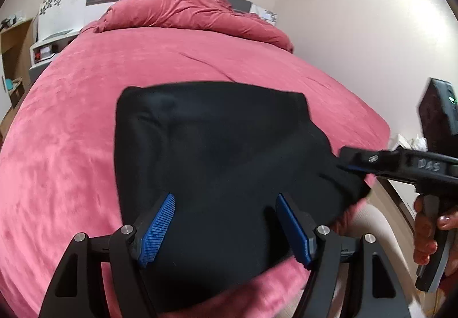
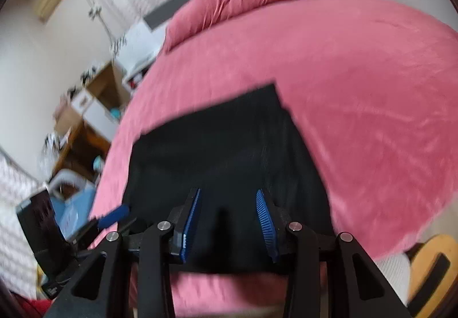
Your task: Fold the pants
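Lying on one bed (image 1: 86,123): one pants (image 1: 214,146); two claws, left claw (image 1: 226,229) wide, right claw (image 2: 229,223) seemingly empty.

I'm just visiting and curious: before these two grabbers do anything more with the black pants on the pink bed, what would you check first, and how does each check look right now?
1. Left gripper open, nothing pinched: ok.
2. Right gripper open, blue pads apart over the cloth: ok.
3. Black pants lying as a compact folded shape: ok.
4. Pants fully on the pink bed: not ok; the near right corner hangs past the edge.
5. Layers underneath lined up: cannot tell.
6. Sharp view: not ok, the right wrist view is blurred.
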Demonstrator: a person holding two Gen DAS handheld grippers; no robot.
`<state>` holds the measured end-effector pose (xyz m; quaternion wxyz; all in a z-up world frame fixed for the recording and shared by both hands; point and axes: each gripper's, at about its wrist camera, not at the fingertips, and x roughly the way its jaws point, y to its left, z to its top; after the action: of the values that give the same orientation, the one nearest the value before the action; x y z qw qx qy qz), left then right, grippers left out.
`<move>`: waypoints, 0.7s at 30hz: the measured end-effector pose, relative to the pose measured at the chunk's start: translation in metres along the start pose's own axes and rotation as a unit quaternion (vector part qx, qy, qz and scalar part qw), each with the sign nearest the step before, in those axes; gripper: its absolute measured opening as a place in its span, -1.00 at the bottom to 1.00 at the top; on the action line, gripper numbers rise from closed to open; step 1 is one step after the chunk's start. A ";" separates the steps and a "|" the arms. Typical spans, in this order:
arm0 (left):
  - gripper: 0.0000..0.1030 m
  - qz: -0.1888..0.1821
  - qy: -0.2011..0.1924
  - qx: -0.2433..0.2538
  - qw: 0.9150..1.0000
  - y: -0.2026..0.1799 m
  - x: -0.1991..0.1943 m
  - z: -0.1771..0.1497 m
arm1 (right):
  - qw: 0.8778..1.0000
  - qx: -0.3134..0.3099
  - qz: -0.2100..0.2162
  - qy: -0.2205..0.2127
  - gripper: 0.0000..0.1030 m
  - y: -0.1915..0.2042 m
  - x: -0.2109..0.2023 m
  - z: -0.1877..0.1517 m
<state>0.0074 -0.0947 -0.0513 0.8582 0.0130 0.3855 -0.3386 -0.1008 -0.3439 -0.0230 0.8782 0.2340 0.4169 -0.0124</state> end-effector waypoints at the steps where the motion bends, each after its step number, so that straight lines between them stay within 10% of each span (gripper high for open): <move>1: 0.43 0.004 0.000 0.013 1.000 -0.004 0.000 -0.004 | 1.000 -0.008 -0.014 0.007 -0.32 0.000 0.004 -0.003; 5: 0.43 0.008 0.008 0.042 0.999 -0.006 0.006 -0.012 | 0.993 -0.026 -0.100 0.058 -1.00 -0.009 0.028 -0.010; 12: 0.43 0.010 0.001 0.069 0.998 -0.016 -0.011 -0.028 | 0.995 0.008 -0.084 0.047 -1.00 -0.012 0.028 -0.006; 21: 0.43 0.019 -0.035 -0.055 0.998 0.042 -0.024 0.023 | 0.999 -0.004 -0.044 -0.008 -0.23 0.006 0.022 0.030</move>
<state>0.0357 -0.0548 -0.0288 0.8769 -0.0387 0.3725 -0.3014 -0.0637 -0.3478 -0.0205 0.8809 0.2124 0.4198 -0.0509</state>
